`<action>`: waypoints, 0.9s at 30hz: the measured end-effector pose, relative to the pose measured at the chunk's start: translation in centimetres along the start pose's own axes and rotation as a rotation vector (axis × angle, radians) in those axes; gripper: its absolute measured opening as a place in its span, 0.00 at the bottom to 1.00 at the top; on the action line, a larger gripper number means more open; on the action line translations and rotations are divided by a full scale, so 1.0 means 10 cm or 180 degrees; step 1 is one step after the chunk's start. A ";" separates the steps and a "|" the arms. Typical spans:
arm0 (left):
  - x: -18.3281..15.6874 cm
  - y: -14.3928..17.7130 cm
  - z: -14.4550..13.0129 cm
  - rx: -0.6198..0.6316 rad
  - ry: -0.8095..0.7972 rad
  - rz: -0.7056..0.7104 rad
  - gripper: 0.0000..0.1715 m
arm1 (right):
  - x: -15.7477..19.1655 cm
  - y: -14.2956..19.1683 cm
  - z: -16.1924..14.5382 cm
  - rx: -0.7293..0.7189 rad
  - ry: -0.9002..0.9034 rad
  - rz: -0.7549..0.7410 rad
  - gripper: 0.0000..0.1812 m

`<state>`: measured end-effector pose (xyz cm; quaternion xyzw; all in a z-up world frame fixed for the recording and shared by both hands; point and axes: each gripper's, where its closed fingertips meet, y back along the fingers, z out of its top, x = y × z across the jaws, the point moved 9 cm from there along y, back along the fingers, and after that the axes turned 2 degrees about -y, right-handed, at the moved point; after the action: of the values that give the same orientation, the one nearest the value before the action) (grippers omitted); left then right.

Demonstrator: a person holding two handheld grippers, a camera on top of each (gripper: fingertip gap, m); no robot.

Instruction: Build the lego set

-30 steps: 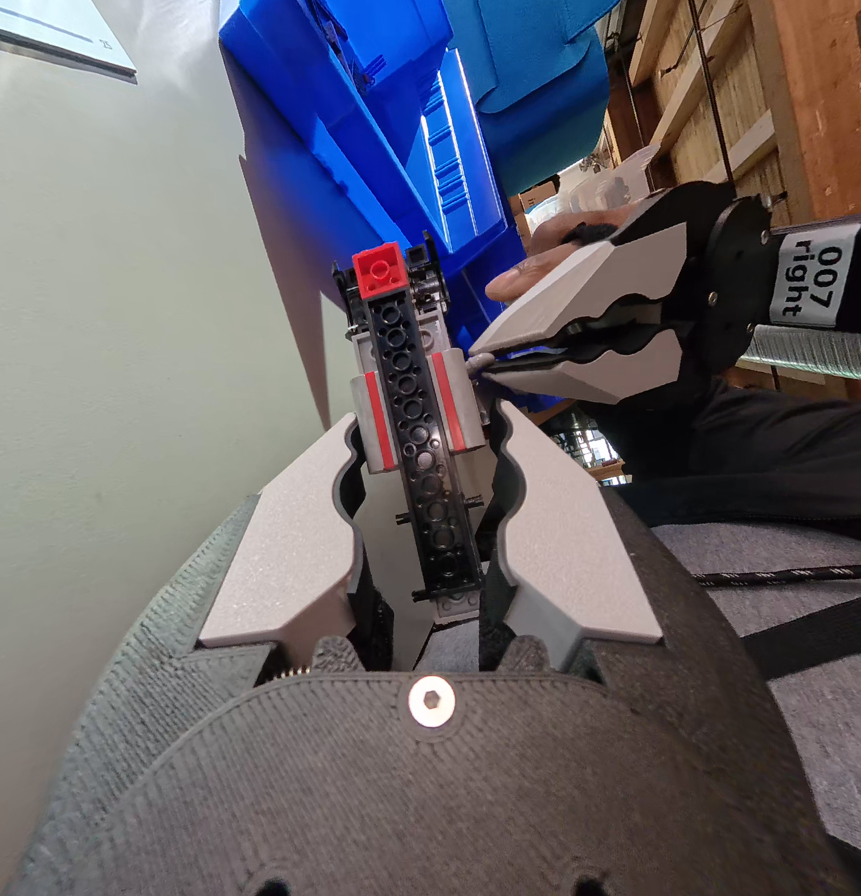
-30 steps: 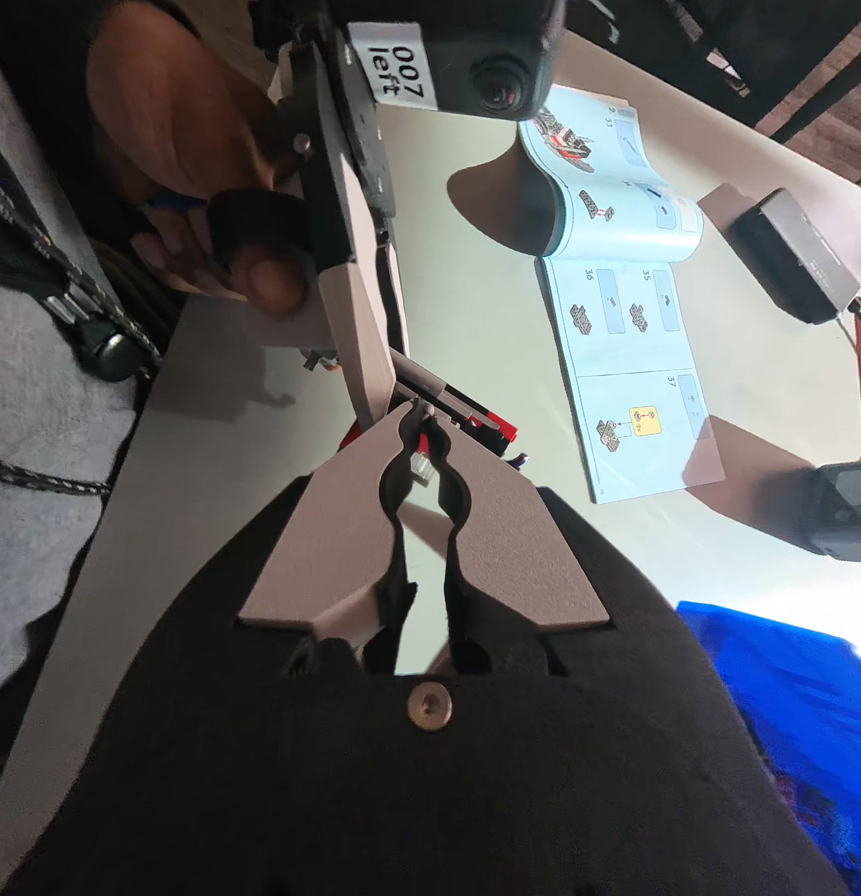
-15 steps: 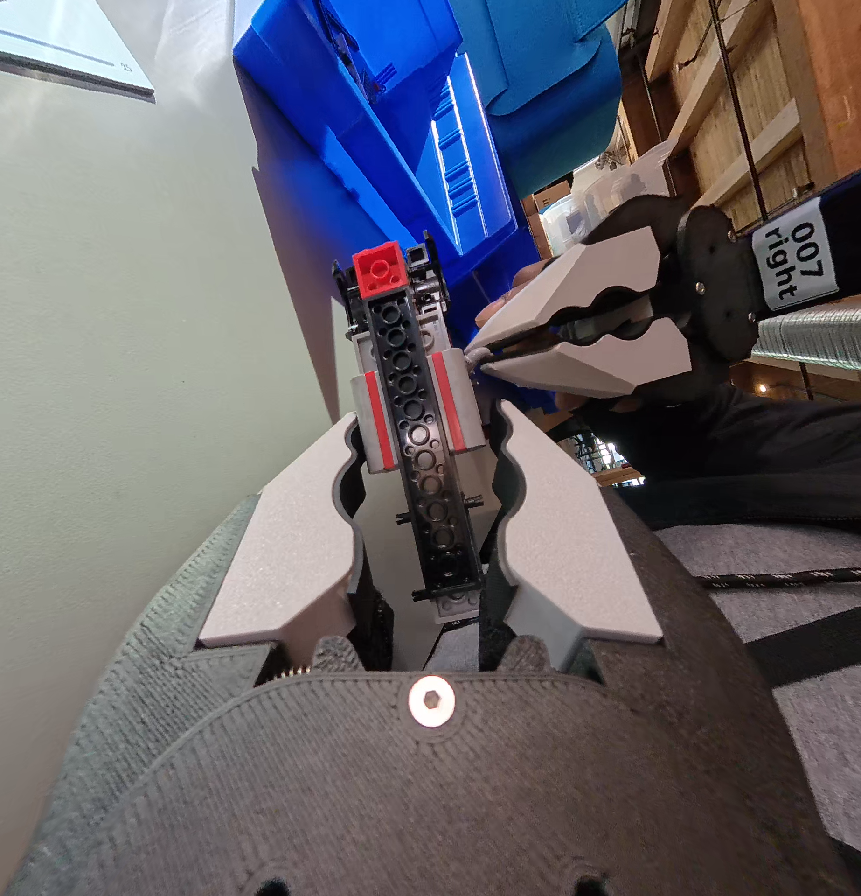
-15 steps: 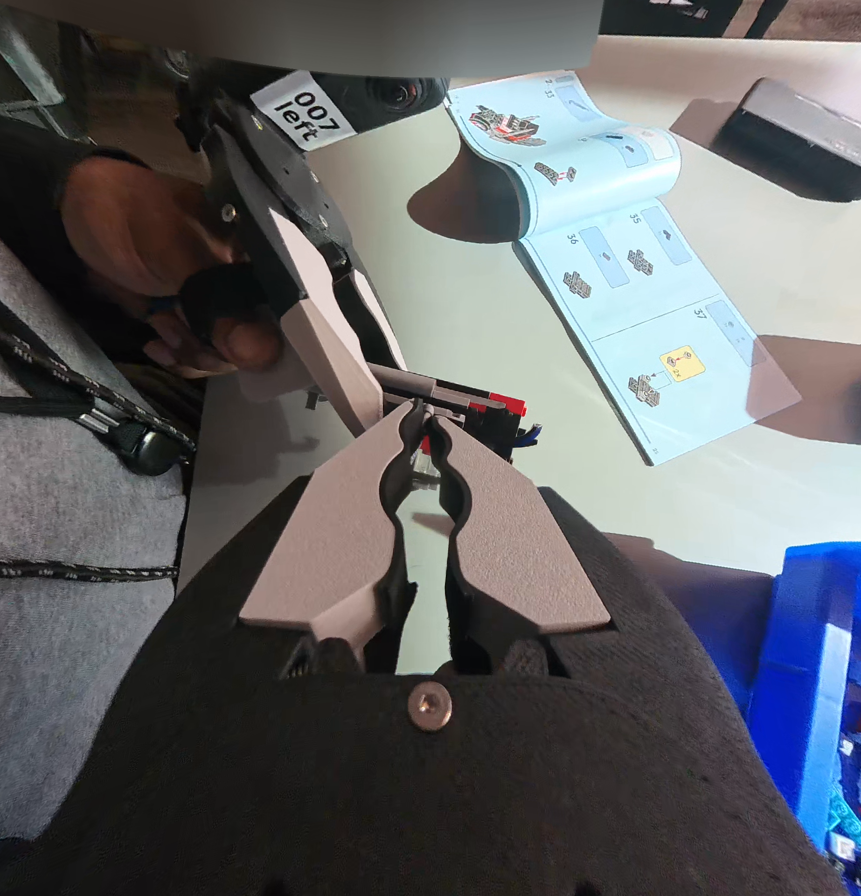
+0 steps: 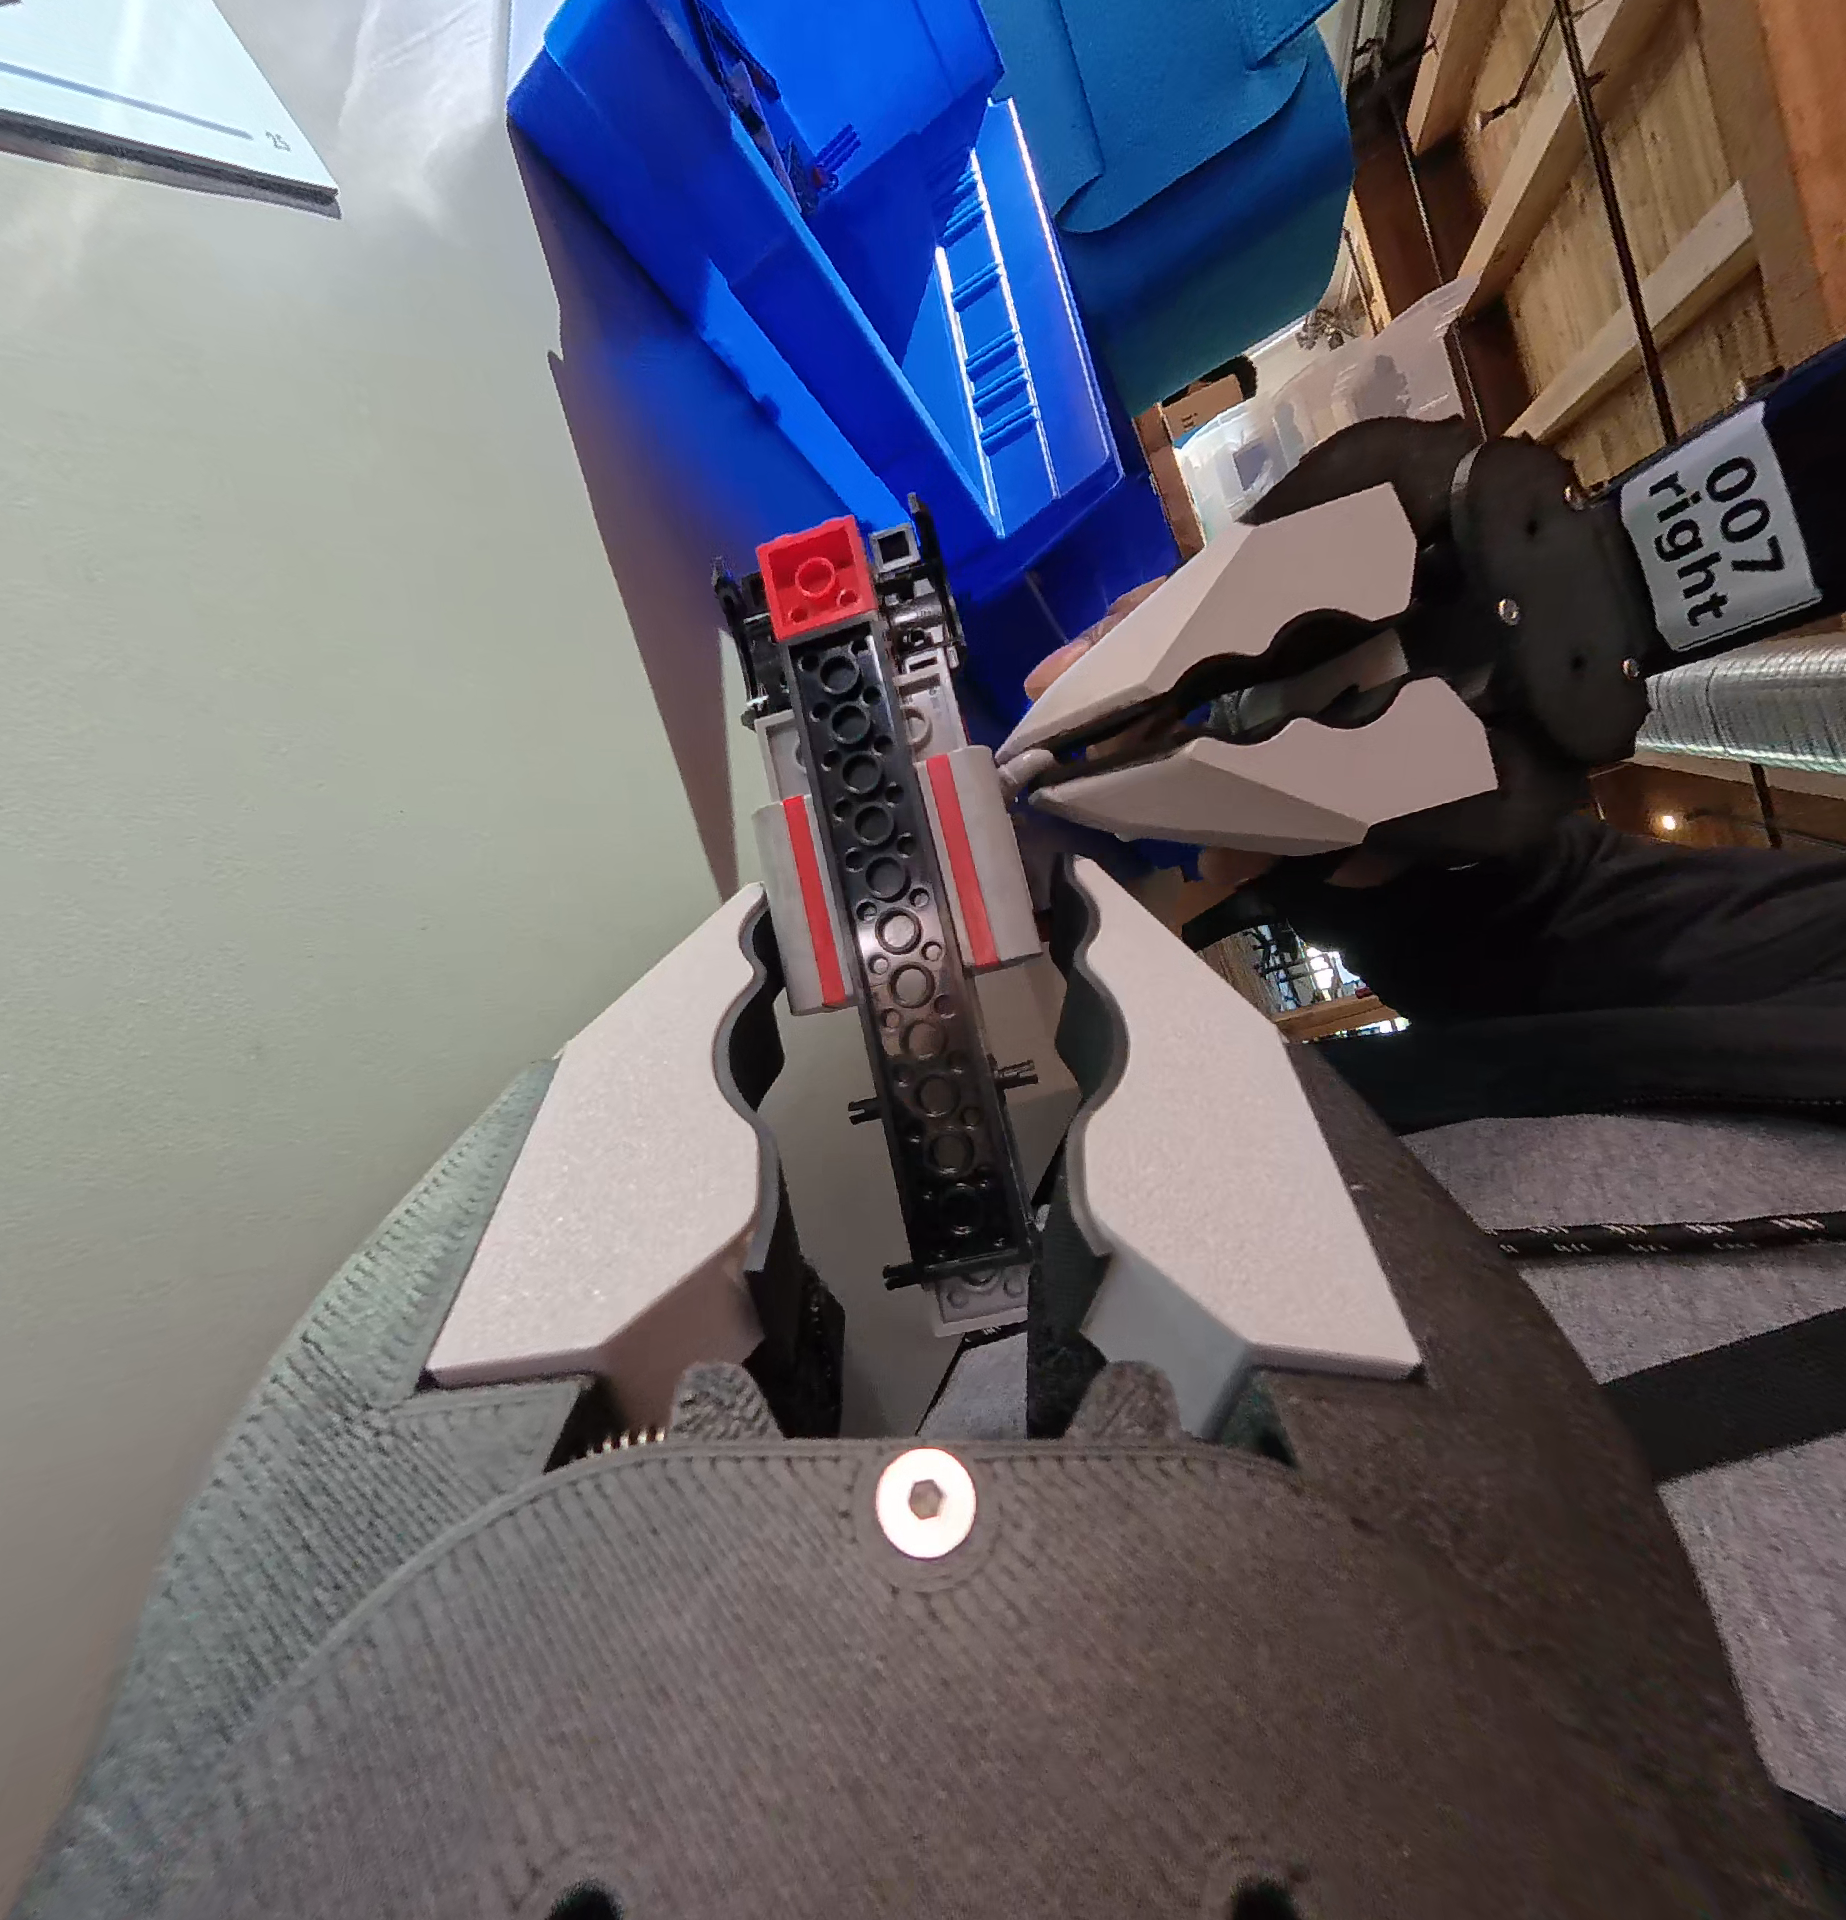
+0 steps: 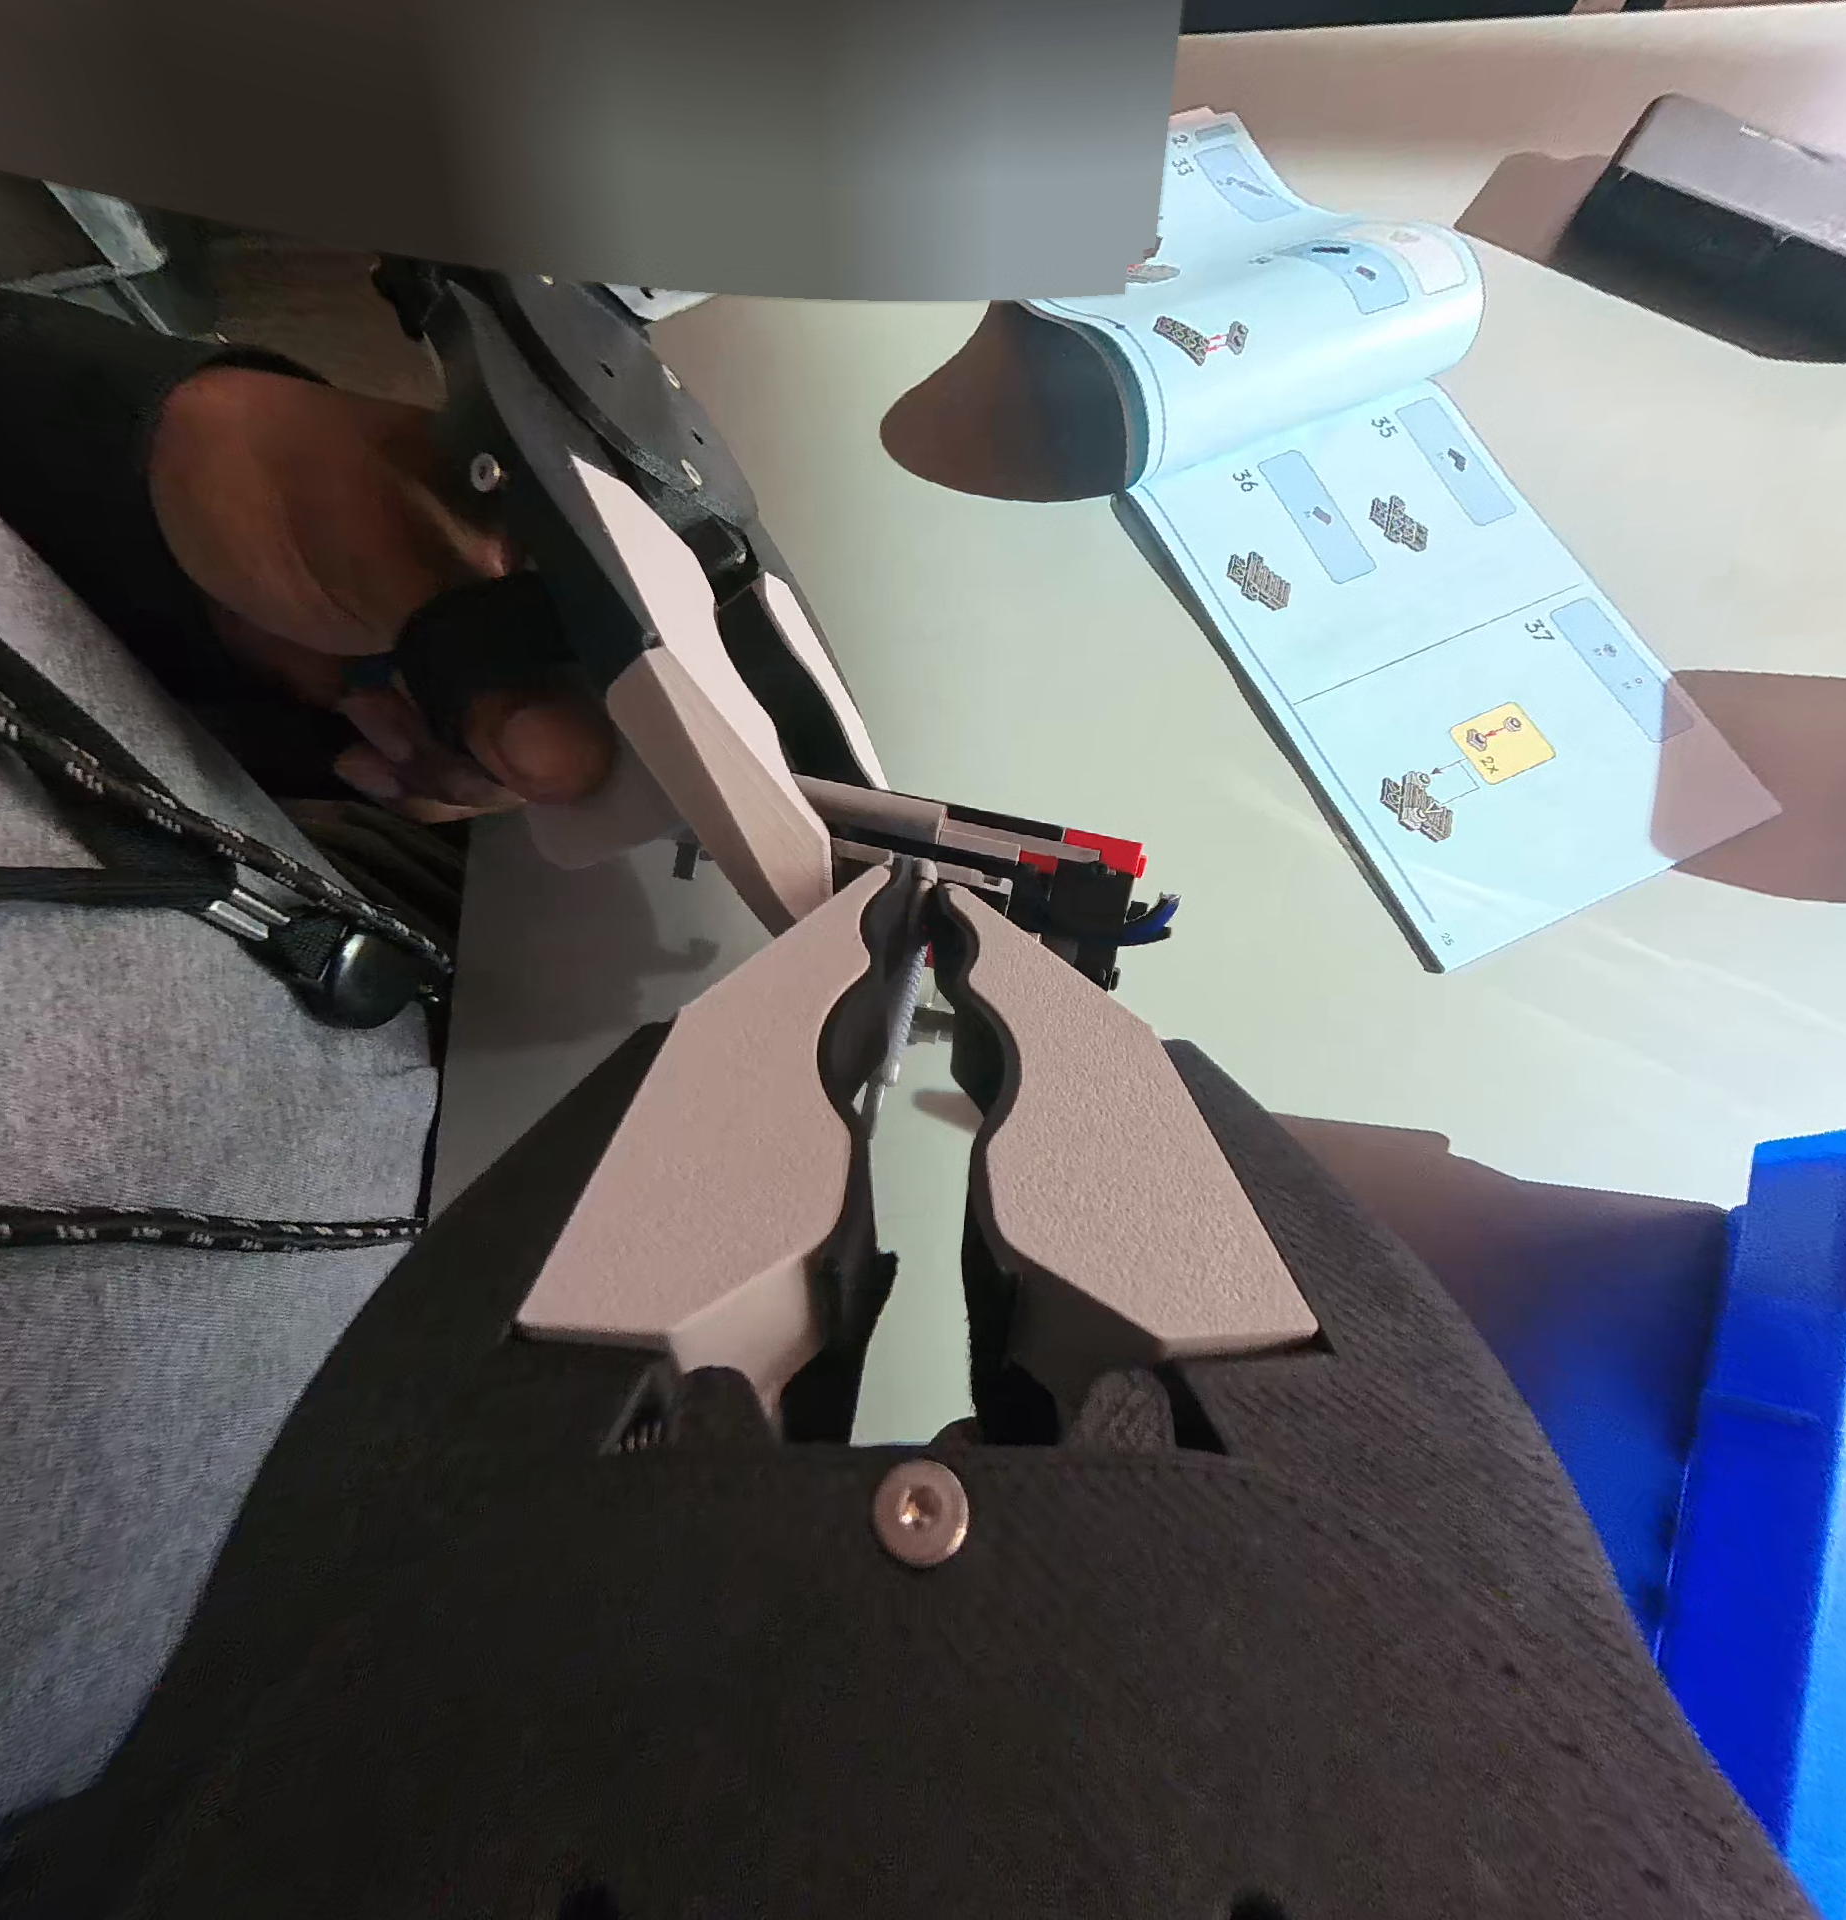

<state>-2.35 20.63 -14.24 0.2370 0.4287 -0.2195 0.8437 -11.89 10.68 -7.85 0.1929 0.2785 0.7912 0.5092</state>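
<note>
Left claw [image 5: 914,914]: clenched on the lego model [image 5: 888,883], its two fingers pressing the grey, red-striped side blocks while the long black holed beam runs down between them.
Right claw [image 6: 914,883]: nearly closed, nipping a thin grey axle pin [image 6: 898,997] at its tips; the pin's end touches the model's side, just above the left claw's finger.
Model, position: held up off the table [image 5: 275,727], pointing away from the left wrist camera, red brick [image 5: 815,577] at the far end.
Handling, model: light and rigid as a whole, I judge, but its press-fit joints could pop apart under sideways force; the blocky grey mid-section looks the soundest hold, not the thin beam or the small end parts.
Handling, pin: tiny, smooth, likely to swivel or slip; it seems best gripped along its shaft and pushed straight in line with the hole.
Beyond: open instruction booklet [image 6: 1418,582] on the table; blue bin [image 5: 846,312] well behind the model.
</note>
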 end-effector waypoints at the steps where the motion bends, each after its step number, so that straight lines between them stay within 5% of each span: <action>1: 0.00 0.00 0.00 0.0001 0.0002 0.0000 0.30 | 0.00 0.00 0.00 0.0000 0.0024 0.0001 0.03; 27: 0.02 0.01 -0.04 0.0006 0.0071 -0.0038 0.30 | 0.08 -0.02 -0.02 0.0081 0.0454 -0.0067 0.03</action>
<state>-2.46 20.92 -14.55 0.2376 0.4393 -0.2223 0.8374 -12.16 11.43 -8.12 0.1395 0.3261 0.7939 0.4939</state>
